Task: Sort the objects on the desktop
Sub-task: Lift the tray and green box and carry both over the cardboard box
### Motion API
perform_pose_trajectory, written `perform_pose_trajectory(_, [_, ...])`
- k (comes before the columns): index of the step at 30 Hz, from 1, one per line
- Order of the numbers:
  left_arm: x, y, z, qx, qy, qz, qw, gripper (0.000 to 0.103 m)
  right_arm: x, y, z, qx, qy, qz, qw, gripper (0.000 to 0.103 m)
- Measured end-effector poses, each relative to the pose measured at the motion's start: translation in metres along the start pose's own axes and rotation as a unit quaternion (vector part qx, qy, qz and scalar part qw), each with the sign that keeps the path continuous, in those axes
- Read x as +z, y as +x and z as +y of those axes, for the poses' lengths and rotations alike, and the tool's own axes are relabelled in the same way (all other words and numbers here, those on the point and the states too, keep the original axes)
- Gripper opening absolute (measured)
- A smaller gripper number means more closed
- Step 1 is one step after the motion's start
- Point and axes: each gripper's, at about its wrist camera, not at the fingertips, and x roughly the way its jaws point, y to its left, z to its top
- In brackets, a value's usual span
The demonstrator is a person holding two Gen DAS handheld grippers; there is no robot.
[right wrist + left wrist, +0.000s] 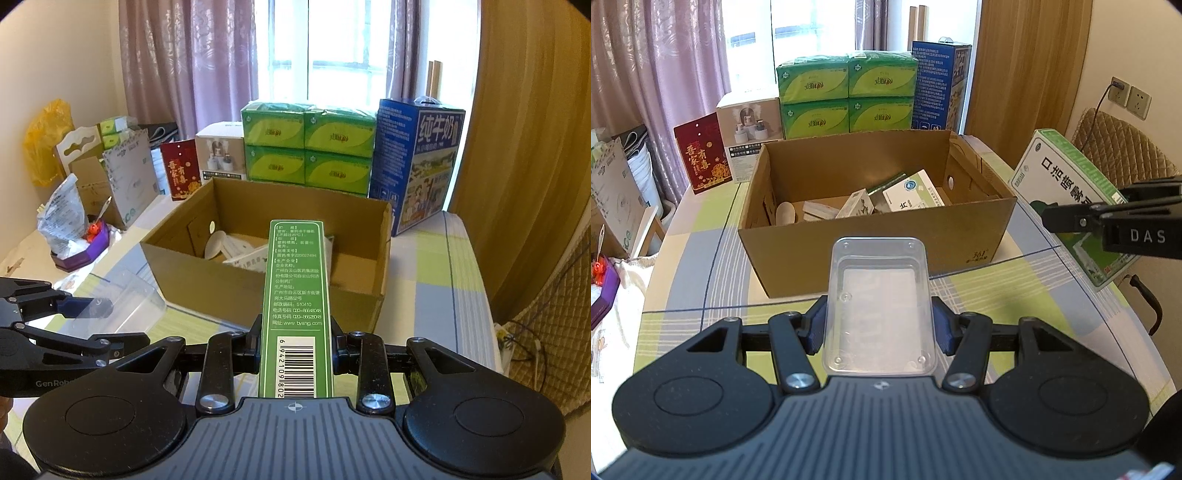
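My left gripper [881, 326] is shut on a clear plastic tray [881, 302], held above the table just in front of an open cardboard box [871, 243]. That box holds several small medicine boxes [912, 192] and a white scoop [785, 213]. My right gripper [295, 347] is shut on a green and white medicine box [297, 291], gripped by its narrow sides, near the front of the cardboard box [269, 299]. The same medicine box [1071, 184] appears at the right of the left wrist view, and the clear tray [122, 302] at the left of the right wrist view.
Behind the cardboard box stand green tissue packs [847, 96], a blue milk carton [938, 85], a white appliance box [750, 129] and a red card [701, 153]. Bags and a purple tray [79, 251] crowd the left. The checked tablecloth [979, 295] covers the table; a chair [1123, 147] stands right.
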Motion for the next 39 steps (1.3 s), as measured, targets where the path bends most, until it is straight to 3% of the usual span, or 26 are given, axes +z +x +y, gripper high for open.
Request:
perform_pose_trajectory(25, [0.041, 0.033, 0.017, 0.005, 0.014, 0.004, 0.9999, 0.051, 0.041, 0.04, -0.015, 0.001, -0.013, 0.008, 1.0, 0.028])
perform_pose_trajectory(39, [0.088, 0.056, 0.049, 0.015, 0.019, 0.0, 0.9997, 0.051, 0.076, 0.071, -0.023, 0.002, -0.023, 0.016, 1.0, 0.028])
